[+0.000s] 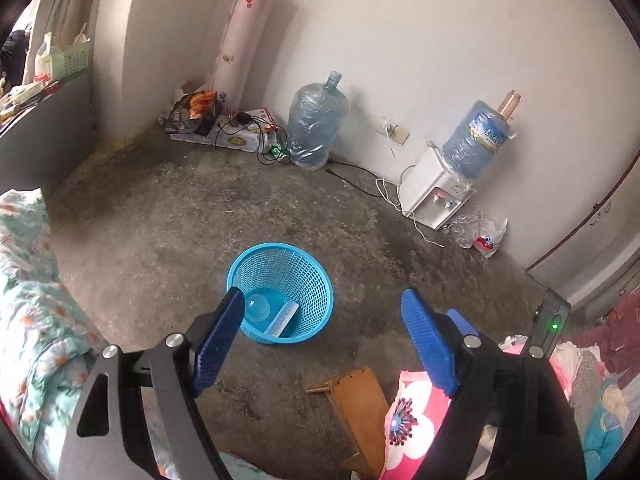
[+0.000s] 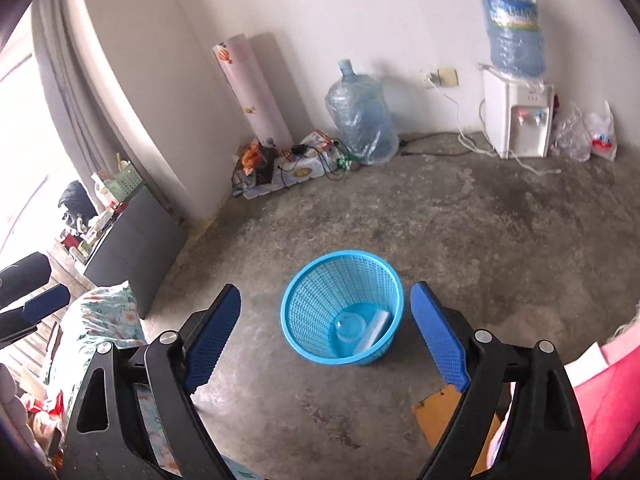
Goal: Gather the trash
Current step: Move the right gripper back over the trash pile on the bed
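Observation:
A blue mesh waste basket [image 1: 304,280] [image 2: 316,300] stands on the bare concrete floor. Inside it lie a clear plastic cup or lid [image 1: 256,307] [image 2: 350,326] and a pale flat wrapper or box [image 1: 285,318] [image 2: 376,330]. My left gripper [image 1: 322,312] hangs above and in front of the basket, jaws wide apart, nothing between its blue pads [image 1: 426,340]. My right gripper [image 2: 326,308] is likewise open and bare over the basket. The left gripper's blue finger [image 2: 44,302] shows at the right wrist view's left edge.
Along the far wall stand a rolled mat [image 1: 240,40], a water jug [image 1: 318,120], a white dispenser [image 1: 434,196] with cables, and plastic bags [image 1: 486,236]. A wooden stool [image 1: 360,404] lies near my fingers. Floral bedding [image 1: 28,280] is at left, pink fabric [image 2: 608,392] at right.

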### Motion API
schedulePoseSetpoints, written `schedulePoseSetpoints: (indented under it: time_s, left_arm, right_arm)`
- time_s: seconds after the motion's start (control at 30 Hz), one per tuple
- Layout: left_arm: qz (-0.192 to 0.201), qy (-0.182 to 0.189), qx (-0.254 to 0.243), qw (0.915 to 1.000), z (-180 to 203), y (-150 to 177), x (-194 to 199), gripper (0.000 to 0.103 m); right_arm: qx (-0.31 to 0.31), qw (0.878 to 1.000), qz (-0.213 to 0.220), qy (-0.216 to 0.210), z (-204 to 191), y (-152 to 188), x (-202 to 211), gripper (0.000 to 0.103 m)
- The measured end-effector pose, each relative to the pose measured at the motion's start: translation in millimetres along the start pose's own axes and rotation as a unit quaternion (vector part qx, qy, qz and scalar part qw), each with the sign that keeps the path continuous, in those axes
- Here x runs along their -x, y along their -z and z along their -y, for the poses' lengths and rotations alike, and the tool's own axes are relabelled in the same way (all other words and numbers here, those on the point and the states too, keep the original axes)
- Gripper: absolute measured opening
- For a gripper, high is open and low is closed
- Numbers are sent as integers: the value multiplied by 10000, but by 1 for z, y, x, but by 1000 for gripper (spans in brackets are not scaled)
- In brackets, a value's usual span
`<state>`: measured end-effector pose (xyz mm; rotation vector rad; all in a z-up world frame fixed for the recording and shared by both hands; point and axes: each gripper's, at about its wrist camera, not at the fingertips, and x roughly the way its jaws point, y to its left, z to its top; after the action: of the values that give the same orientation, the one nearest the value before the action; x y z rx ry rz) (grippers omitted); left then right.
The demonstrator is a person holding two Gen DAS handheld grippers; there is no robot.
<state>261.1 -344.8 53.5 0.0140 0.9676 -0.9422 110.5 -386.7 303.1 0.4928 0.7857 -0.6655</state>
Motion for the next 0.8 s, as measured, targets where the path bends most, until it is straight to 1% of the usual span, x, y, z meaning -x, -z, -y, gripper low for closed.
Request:
schedulePoseSetpoints:
  time_s: [0.07, 0.1, 0.2, 0.3, 0.37, 0.47, 0.53, 0.6, 0.67, 0.77, 0.8]
  left_arm:
    - [0, 2, 118, 9999, -7, 19, 34, 78]
    - [10, -50, 112, 9999, -11, 30, 50, 78]
    - [69, -246, 101, 9996, -23, 64, 97, 78]
    - [354, -688, 237, 9967, -40, 96, 146, 78]
    - [604, -942, 389, 9930, -54, 116, 178, 78]
    - [935, -1143, 649, 9869, -76, 146, 221, 79]
    - [1145, -1302, 806, 9816, -90, 167, 249, 78]
    - [1321, -1465, 992, 9753, -103, 186, 272, 78]
    - [1551, -1723, 1180, 9656, -115, 205, 296, 79]
    - [1883, -2142, 1484, 9469, -131, 230, 328, 78]
    - [1981, -2212, 1567, 9419, -137, 239, 338, 78]
  right_arm:
    - [267, 9992, 291, -41, -13, 3, 23, 93]
    - [381, 9983, 434, -97, -19, 6, 33, 95]
    - [725, 9948, 703, -159, -39, 16, 54, 95]
    - [1156, 9897, 820, -176, -59, 26, 68, 95]
    - [1355, 9856, 951, -349, -72, 32, 77, 95]
    - [1604, 9784, 1073, -736, -91, 39, 92, 95]
    - [1700, 9734, 1057, -1113, -104, 43, 102, 95]
    - [1736, 9679, 921, -1568, -117, 46, 109, 95]
    - [1776, 9608, 758, -1991, -129, 48, 116, 95]
    - [1932, 9468, 471, -2530, -146, 54, 122, 95]
    - [1992, 9411, 368, -2708, -154, 58, 122, 95]
